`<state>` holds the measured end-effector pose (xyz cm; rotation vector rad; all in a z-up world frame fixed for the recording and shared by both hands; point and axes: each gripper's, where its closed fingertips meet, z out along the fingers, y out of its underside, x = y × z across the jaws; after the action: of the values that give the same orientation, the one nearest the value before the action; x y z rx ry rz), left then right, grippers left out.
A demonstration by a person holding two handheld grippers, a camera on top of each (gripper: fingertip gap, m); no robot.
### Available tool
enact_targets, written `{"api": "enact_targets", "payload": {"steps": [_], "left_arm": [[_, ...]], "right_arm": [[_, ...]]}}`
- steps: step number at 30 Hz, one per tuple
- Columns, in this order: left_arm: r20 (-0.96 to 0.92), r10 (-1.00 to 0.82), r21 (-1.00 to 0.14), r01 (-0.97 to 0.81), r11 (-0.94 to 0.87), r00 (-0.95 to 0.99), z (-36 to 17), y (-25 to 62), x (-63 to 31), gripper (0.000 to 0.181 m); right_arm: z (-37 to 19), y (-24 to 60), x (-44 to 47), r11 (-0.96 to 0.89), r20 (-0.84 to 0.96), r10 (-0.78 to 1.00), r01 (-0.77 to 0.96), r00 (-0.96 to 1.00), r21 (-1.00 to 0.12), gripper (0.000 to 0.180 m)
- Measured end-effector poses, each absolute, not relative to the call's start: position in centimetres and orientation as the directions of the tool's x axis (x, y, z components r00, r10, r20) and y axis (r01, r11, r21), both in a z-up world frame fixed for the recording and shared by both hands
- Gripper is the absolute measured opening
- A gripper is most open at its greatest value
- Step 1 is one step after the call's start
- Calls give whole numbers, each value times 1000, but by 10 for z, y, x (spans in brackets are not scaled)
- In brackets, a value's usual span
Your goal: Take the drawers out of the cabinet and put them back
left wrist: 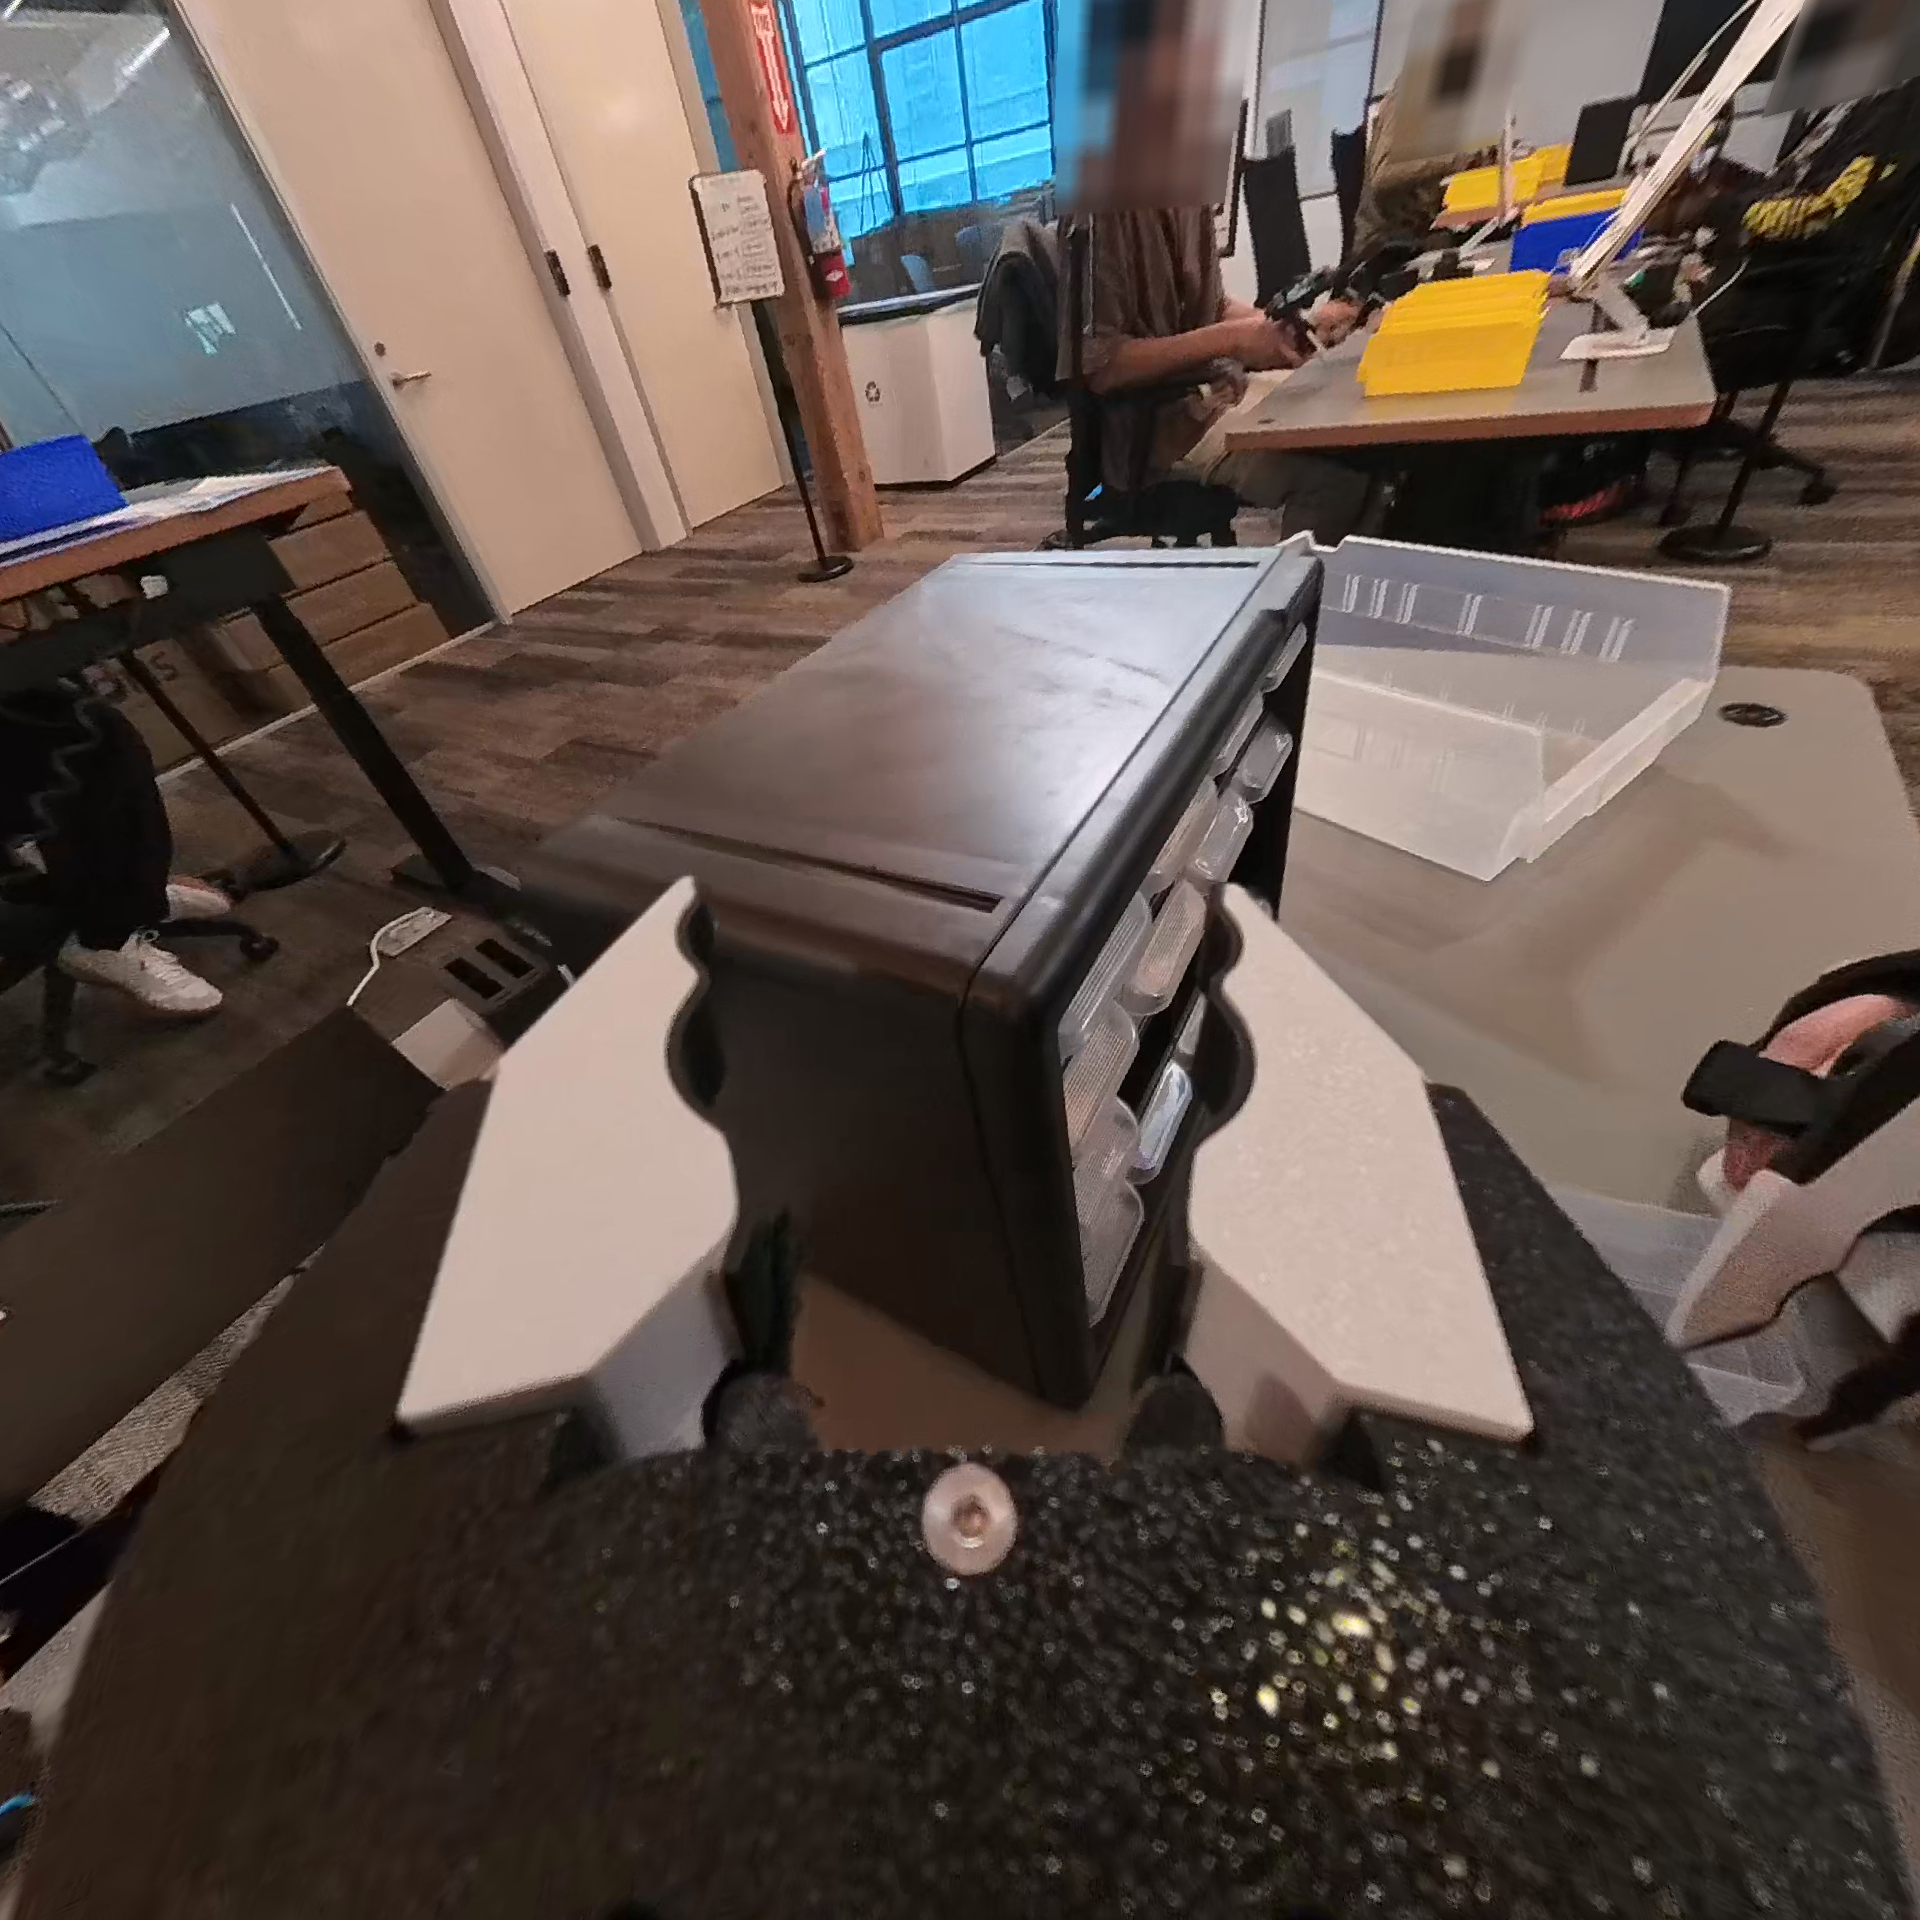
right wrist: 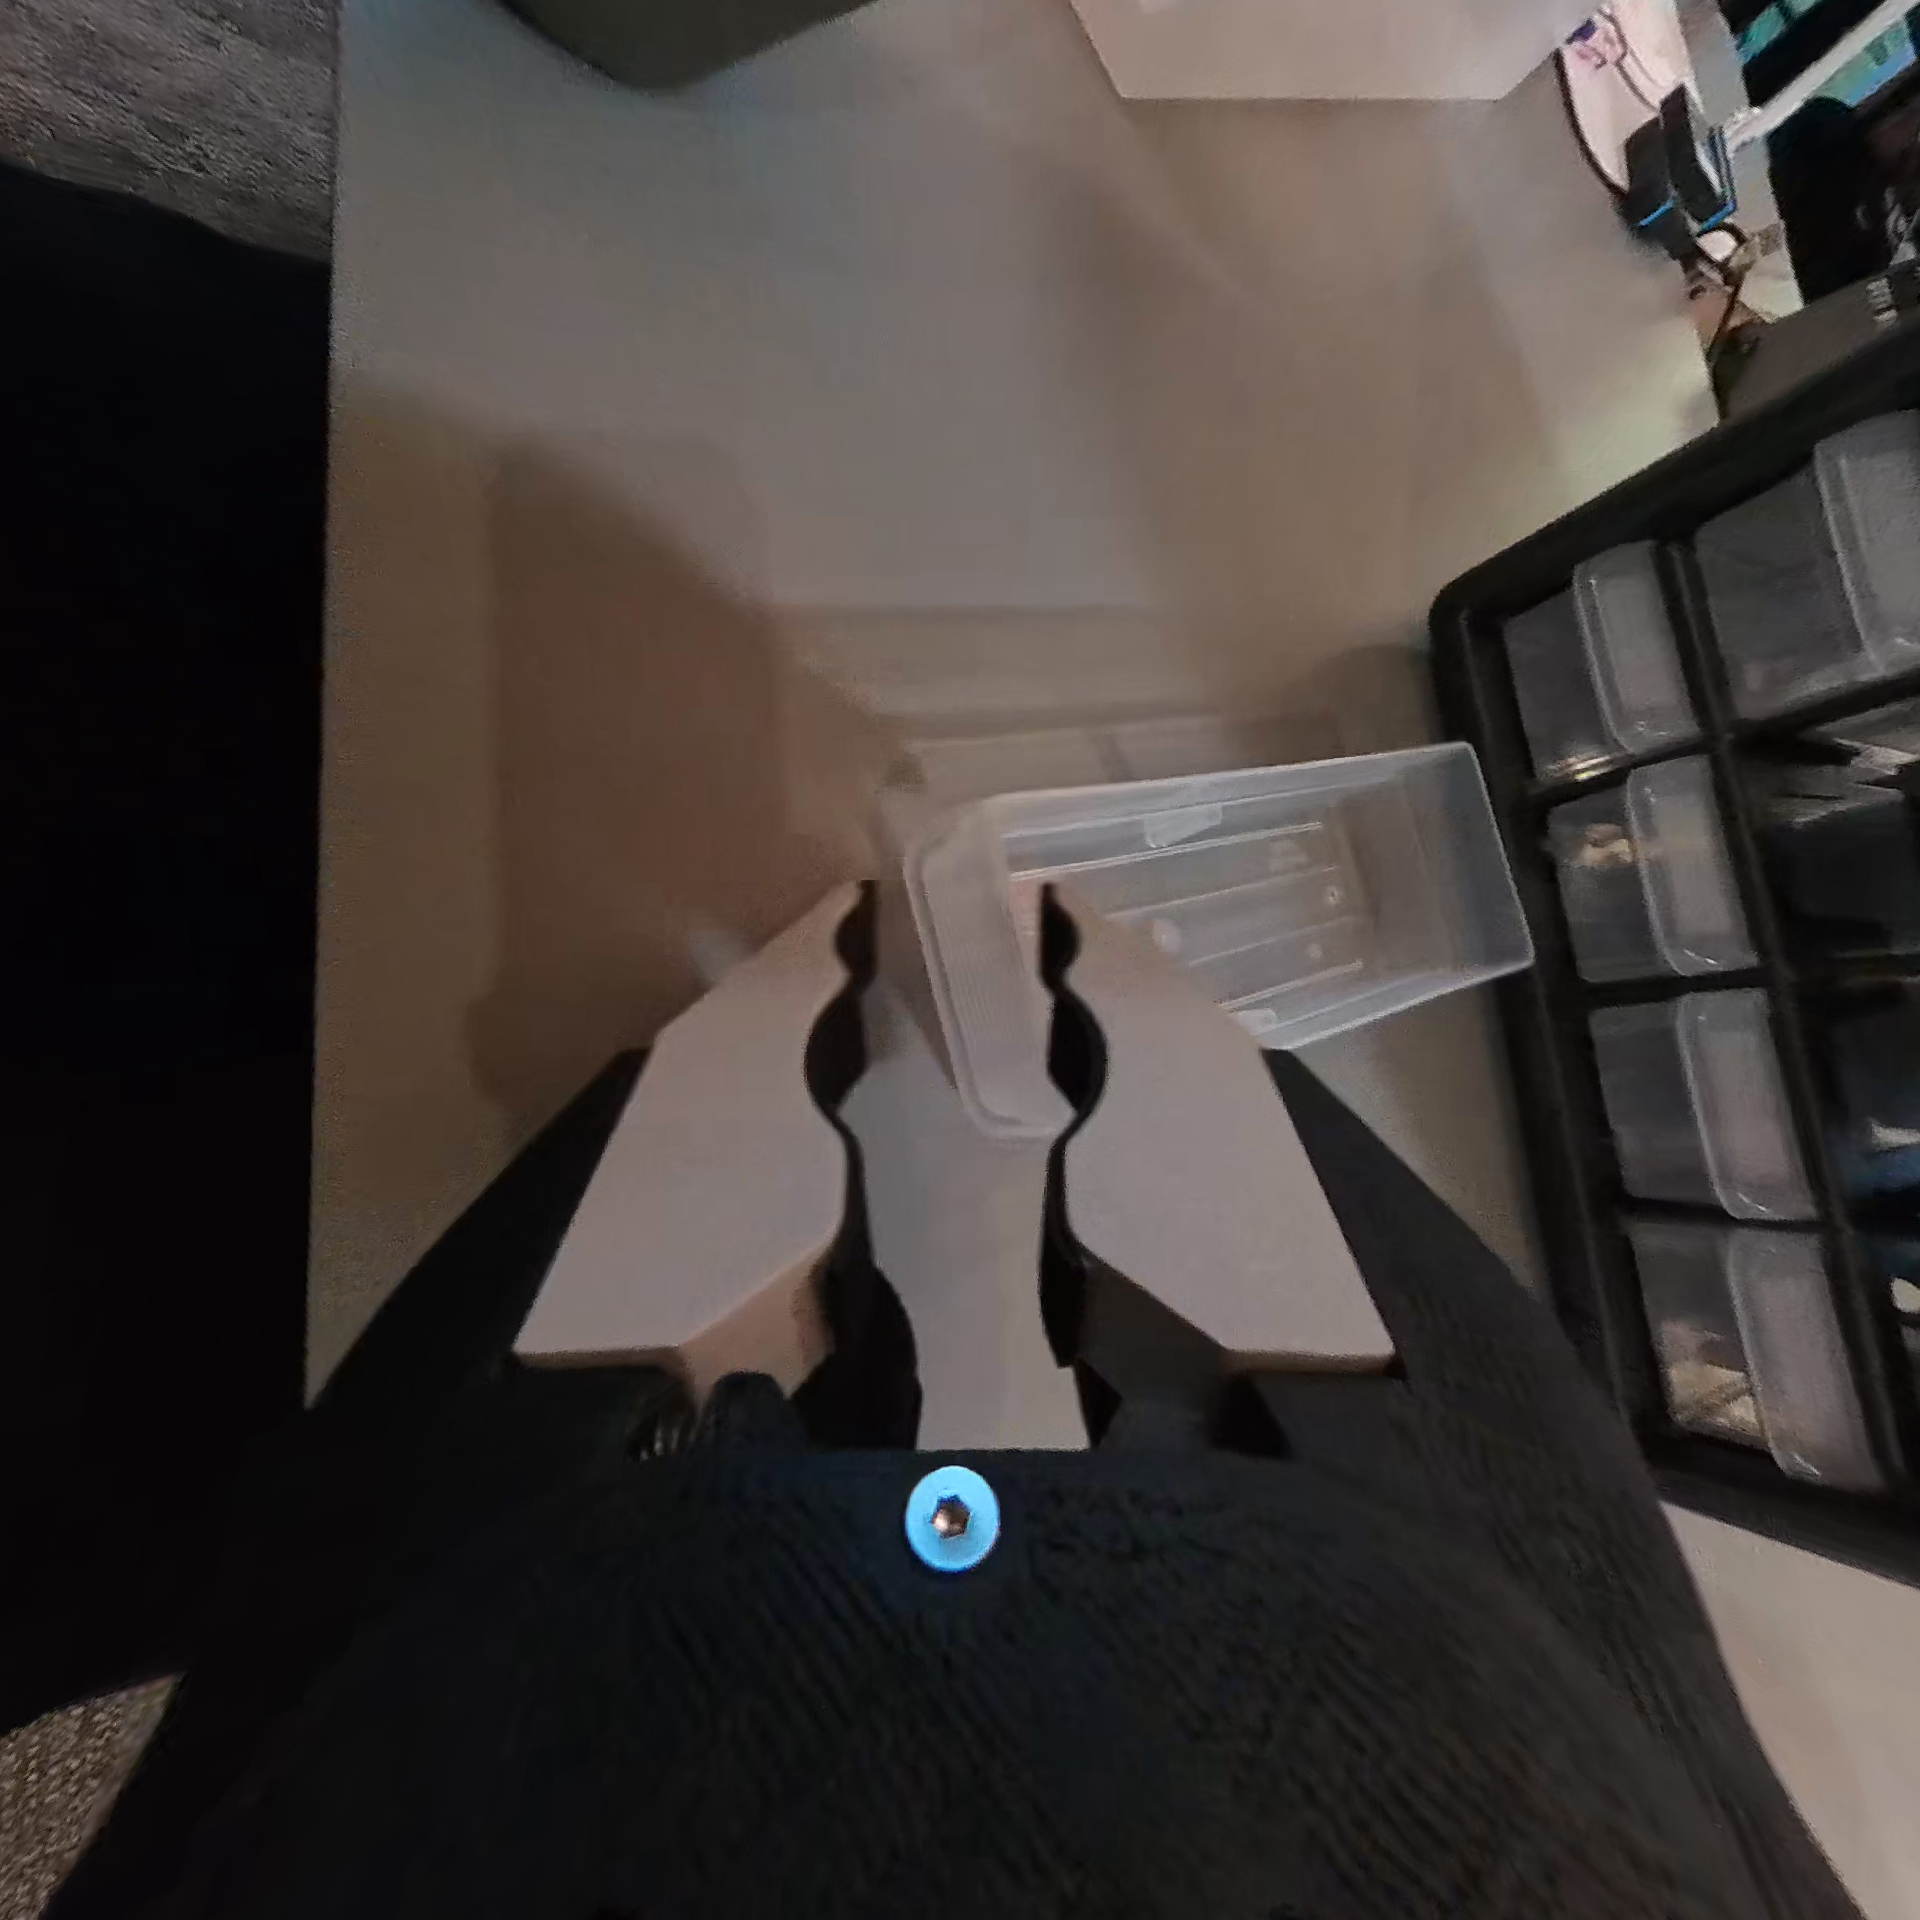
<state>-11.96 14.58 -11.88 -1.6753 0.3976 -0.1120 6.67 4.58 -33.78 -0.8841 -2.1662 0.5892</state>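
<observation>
A clear drawer (right wrist: 1226, 904) is pinched at its front lip by the right gripper (right wrist: 956, 904); the cabinet (left wrist: 935, 831) is straddled by the wide-open left gripper (left wrist: 961, 920), apparently ungripped. The drawer could be dropped if that thin hold slips.

An open-plan office used as a workspace — desks, meeting rooms, bins of parts.

The left wrist view shows grey-brown carpet tiles (left wrist: 623, 686), a frosted glass partition (left wrist: 156, 260) beside pale doors (left wrist: 499, 312), and a timber post (left wrist: 800, 312) carrying a red fire extinguisher (left wrist: 821, 223). A whiteboard on a stand (left wrist: 740, 237) sits near a white recycling bin (left wrist: 920, 395), with a large gridded window (left wrist: 925, 104) behind. At the far right a long desk (left wrist: 1455, 410) holds yellow bins (left wrist: 1449, 338) and a blue bin (left wrist: 1564, 237) — a seated person (left wrist: 1153, 312) works at its near edge on a black office chair (left wrist: 1081, 416). At the left, another desk (left wrist: 177, 530) bears a blue box (left wrist: 52, 483).
</observation>
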Motion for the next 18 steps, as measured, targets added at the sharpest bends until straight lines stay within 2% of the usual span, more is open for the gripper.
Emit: {"api": "enact_targets", "payload": {"steps": [1, 6, 12, 18], "left_arm": [[-149, -324, -978, -188, -91, 934, -118, 146, -120, 88], [-163, -302, -969, -210, -131, 939, -127, 151, -124, 81], [-169, -306, -965, -220, -143, 937, -132, 153, -123, 75], [-165, -308, -965, -217, -144, 937, -133, 152, -125, 71]], "right_arm": [[-336, 48, 67, 662, 445, 738, 417, -508, -622, 20], [-324, 63, 60, 683, 493, 729, 453, -475, -573, 17], [-278, 57, 38, 717, 547, 688, 328, -477, -615, 17], [-267, 70, 21, 740, 555, 660, 307, -507, -599, 17]]}}
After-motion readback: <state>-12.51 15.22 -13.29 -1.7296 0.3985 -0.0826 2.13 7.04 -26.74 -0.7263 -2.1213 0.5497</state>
